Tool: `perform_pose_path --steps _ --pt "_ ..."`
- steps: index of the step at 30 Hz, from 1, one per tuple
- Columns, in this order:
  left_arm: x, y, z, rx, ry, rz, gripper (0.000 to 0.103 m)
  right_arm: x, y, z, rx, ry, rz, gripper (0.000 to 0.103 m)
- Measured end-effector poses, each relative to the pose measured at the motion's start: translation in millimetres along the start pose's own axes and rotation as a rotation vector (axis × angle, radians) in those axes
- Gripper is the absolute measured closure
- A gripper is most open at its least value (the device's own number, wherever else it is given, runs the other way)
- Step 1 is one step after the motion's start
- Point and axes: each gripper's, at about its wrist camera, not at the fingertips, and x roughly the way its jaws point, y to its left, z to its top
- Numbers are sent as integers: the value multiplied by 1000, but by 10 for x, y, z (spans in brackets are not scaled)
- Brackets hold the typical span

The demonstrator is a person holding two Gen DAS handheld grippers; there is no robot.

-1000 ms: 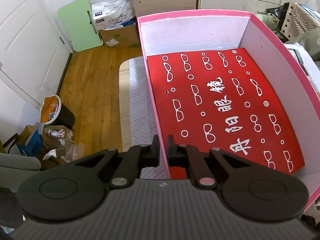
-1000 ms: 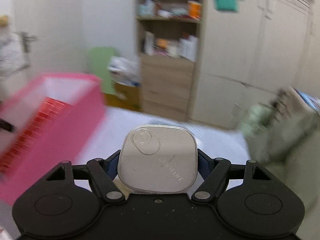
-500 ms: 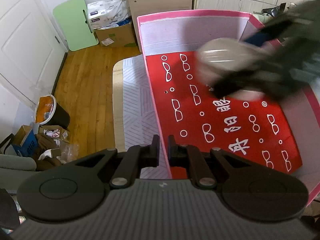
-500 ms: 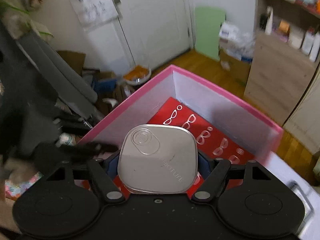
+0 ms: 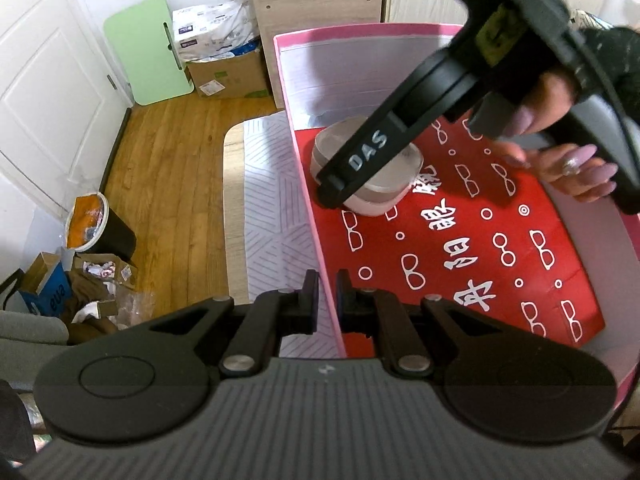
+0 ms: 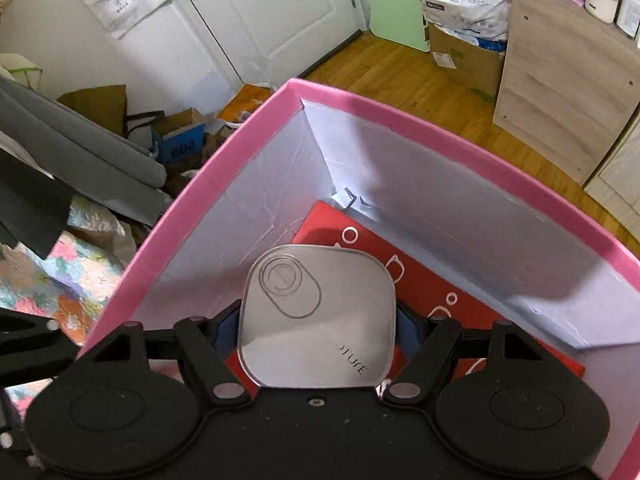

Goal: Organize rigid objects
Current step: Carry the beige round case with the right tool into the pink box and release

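Silver case (image 6: 318, 316) clamped between right tongs (image 6: 320, 330), inside pink box (image 6: 400, 114).

I read "DAS" in pale letters on the right gripper's black arm (image 5: 368, 156). The silver container's lid (image 6: 316, 316) shows partial lettering "OTURE". White Chinese characters mark the red sheet (image 5: 460, 248); I can't read them reliably.

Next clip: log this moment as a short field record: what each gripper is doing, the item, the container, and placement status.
left gripper: shut on the pink box's side wall
right gripper: shut on the silver square case
pink box: open-topped, red printed card on its floor
case position: inside the box, near a far corner
placement: not released; contact with the floor cannot be told
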Motion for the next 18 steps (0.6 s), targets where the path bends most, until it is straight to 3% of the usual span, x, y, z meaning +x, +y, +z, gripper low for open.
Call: perform_pose_path --steps 5,11,18 --pt "-11 5 16 -7 1 -1 95 78 21 50 -24 -16 -48 22" --pt "-10 3 18 -14 1 -3 95 17 -75 71 74 -38 -10 20" --pt "5 25 15 -24 6 -2 95 -487 -161 -22 99 -130 36 15"
